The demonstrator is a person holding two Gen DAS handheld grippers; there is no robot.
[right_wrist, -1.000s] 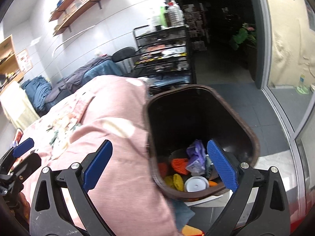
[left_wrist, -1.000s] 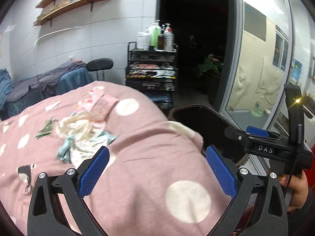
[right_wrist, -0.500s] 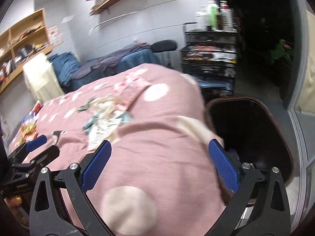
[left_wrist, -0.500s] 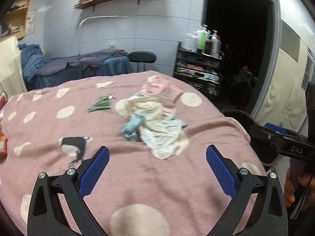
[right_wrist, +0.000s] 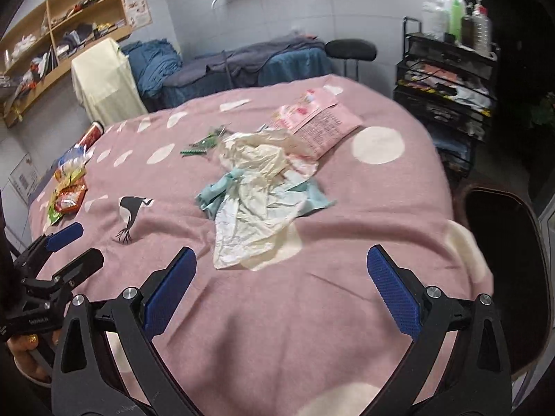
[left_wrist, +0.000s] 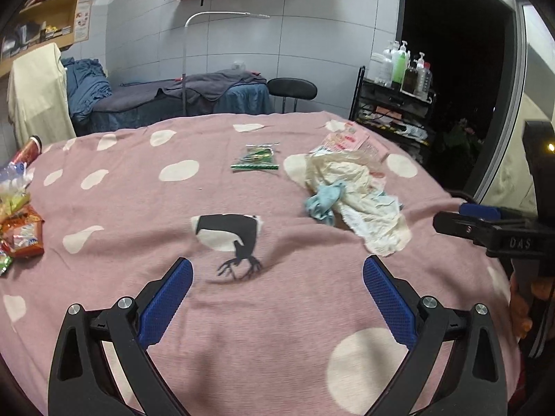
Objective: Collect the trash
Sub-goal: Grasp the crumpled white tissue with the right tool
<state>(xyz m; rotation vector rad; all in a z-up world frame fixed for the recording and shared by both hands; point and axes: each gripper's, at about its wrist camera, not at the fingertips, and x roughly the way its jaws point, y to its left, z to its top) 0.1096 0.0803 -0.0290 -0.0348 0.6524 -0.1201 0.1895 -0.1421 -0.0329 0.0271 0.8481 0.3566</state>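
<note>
Crumpled cream and pale blue wrappers point(left_wrist: 353, 201) lie in a heap on the pink polka-dot blanket point(left_wrist: 138, 208), with a pink packet point(left_wrist: 347, 140) behind and a green wrapper point(left_wrist: 256, 159) to the left. Orange snack packets point(left_wrist: 22, 232) lie at the left edge. My left gripper point(left_wrist: 277, 294) is open and empty above the blanket. My right gripper point(right_wrist: 281, 287) is open and empty, just short of the heap point(right_wrist: 256, 201). The dark trash bin point(right_wrist: 503, 260) stands at the bed's right side.
A black trolley point(left_wrist: 392, 104) with bottles stands beyond the bed to the right. A black stool point(left_wrist: 291, 88) and a massage bed with dark covers point(left_wrist: 173, 97) are behind. A red can point(right_wrist: 91, 134) lies at the blanket's far left.
Both grippers have swung left from the trash bin to face the blanket. The wrapper heap is now in front of them and the bin sits at the right edge.
</note>
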